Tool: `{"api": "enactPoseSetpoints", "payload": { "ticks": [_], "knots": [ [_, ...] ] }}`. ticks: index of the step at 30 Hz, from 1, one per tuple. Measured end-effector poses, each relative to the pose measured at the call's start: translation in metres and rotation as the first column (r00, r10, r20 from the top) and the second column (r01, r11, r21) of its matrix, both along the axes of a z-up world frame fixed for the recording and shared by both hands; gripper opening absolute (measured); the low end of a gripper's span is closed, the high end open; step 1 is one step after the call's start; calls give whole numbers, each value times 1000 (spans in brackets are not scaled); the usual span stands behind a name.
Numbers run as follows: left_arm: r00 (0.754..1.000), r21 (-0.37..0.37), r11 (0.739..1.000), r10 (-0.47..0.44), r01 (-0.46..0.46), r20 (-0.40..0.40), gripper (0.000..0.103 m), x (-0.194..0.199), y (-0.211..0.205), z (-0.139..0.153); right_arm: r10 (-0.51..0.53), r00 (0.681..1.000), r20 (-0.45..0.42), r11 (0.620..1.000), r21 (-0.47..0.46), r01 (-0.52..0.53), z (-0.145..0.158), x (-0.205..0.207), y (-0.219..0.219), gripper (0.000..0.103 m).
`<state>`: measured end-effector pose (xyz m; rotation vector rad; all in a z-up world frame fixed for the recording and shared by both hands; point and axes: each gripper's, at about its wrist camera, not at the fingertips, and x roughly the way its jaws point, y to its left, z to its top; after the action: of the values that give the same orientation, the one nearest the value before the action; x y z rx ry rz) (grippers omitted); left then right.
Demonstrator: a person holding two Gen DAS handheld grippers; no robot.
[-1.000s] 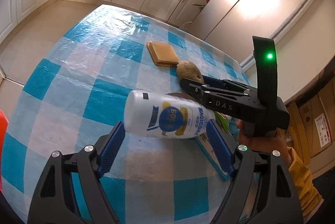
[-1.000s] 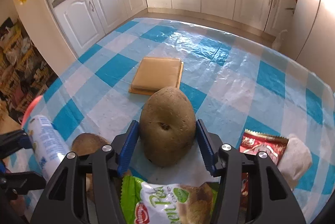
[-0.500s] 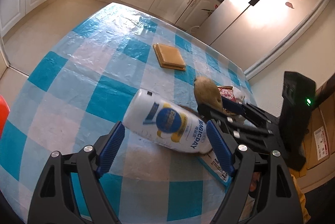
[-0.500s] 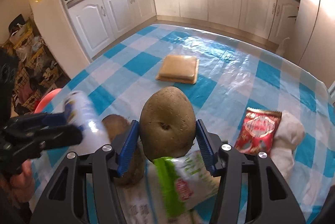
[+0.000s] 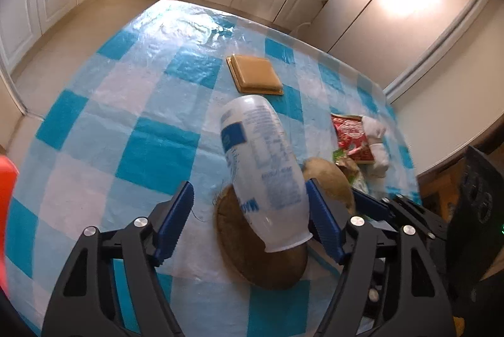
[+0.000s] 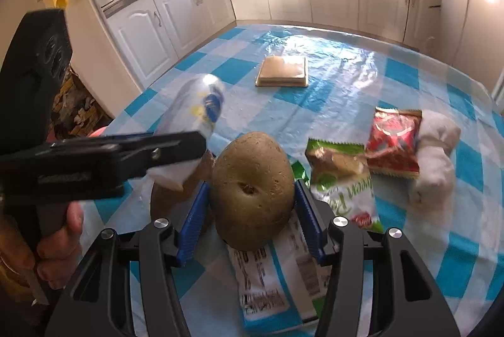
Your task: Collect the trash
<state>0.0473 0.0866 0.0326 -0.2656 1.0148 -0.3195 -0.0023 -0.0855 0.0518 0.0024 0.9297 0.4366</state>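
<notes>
Trash lies along the near edge of the blue-checked table (image 5: 94, 132). Beside a brown husky ball (image 5: 252, 258), the white bottle (image 5: 261, 148) stands tilted between the jaws of the left gripper (image 5: 249, 192). The jaws have just been closing: one pad touches the bottle, the other stands clear. The right gripper (image 6: 250, 187) is clamped on a potato (image 6: 252, 166) above a printed packet (image 6: 274, 283). To its right lie a white bundle (image 6: 434, 148), a green wrapper (image 6: 340, 176) and a red wrapper (image 6: 393, 141).

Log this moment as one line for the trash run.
left gripper: jaws just closing, white bottle tilted between them, one pad clear | right gripper: shut on potato | red wrapper: on table
</notes>
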Motion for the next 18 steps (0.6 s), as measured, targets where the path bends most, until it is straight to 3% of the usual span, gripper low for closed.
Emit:
{"api": "enactPoseSetpoints", "payload": {
  "ticks": [5,10,12,18],
  "knots": [
    [999,63,997,-45,46,-9,73,18,-8,2,-22,1000,-1,1000,16,22,0,-4,-5,56],
    [997,114,991,-68,71,-30,58,35,-15,-3,-48,999,-3,998,44,49,0,-8,-9,56],
    [996,123,989,-80,84,-39,44,41,-18,-7,-61,998,-4,997,57,61,0,-8,-12,56],
    [998,114,991,-68,68,-9,43,36,-14,-8,-111,994,-9,989,96,111,3,-6,-24,56]
  ]
}}
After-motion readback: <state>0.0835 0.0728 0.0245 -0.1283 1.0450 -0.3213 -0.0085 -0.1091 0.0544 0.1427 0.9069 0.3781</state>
